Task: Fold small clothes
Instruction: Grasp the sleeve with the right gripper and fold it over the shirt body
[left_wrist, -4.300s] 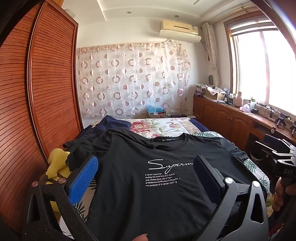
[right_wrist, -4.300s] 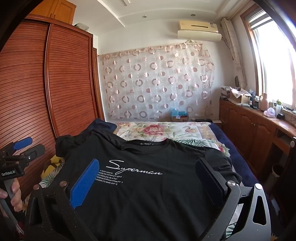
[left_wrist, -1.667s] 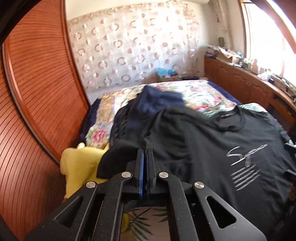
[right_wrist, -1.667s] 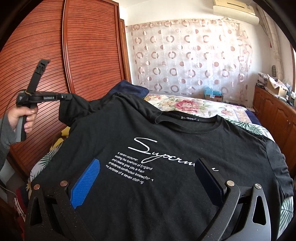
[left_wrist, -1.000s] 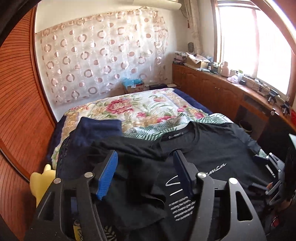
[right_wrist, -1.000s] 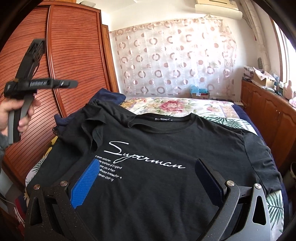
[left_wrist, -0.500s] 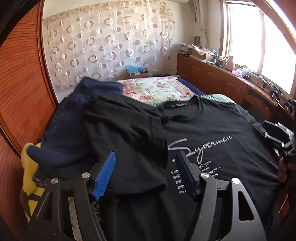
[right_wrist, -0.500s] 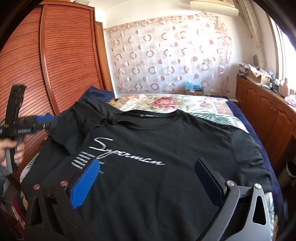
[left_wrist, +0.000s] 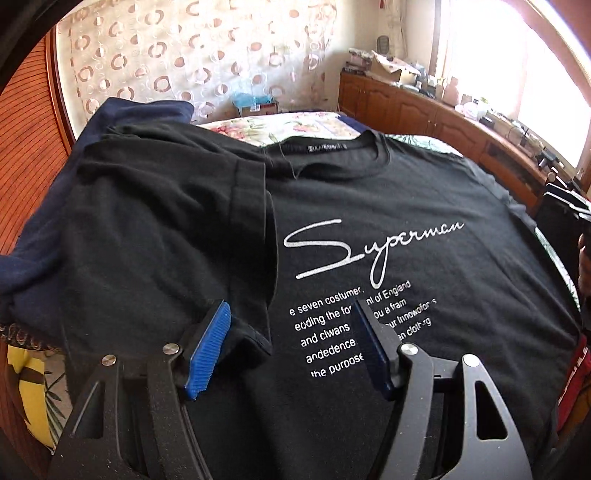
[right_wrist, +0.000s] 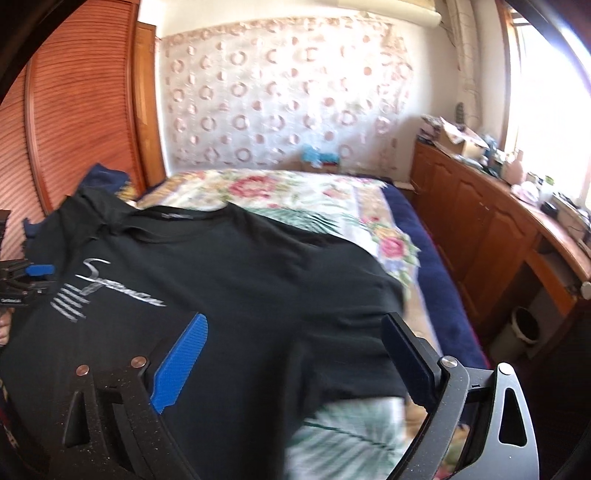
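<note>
Left sleeve (left_wrist: 177, 206) now lies folded in over the chest of the black T-shirt (left_wrist: 406, 192); a couple of seconds back the left gripper (left_wrist: 291, 343) had it pinched and lifted. That gripper has since let go and dropped low over the shirt front, jaws apart, nothing between the pads, folded sleeve hem just beside its blue left pad (left_wrist: 208, 350). Navy garment (left_wrist: 122, 114) sits under the shirt's left shoulder, yellow item (left_wrist: 26, 380) at the bed's left edge. Shirt lies front up on the floral bedspread (right_wrist: 295, 192), collar away from the person, white "Superman" print (left_wrist: 369, 247) showing. Right gripper (right_wrist: 295, 354) is over the shirt's right side near the right sleeve (right_wrist: 354, 295), jaws wide but closing, not yet pressing any cloth. Right view is motion-blurred.
</note>
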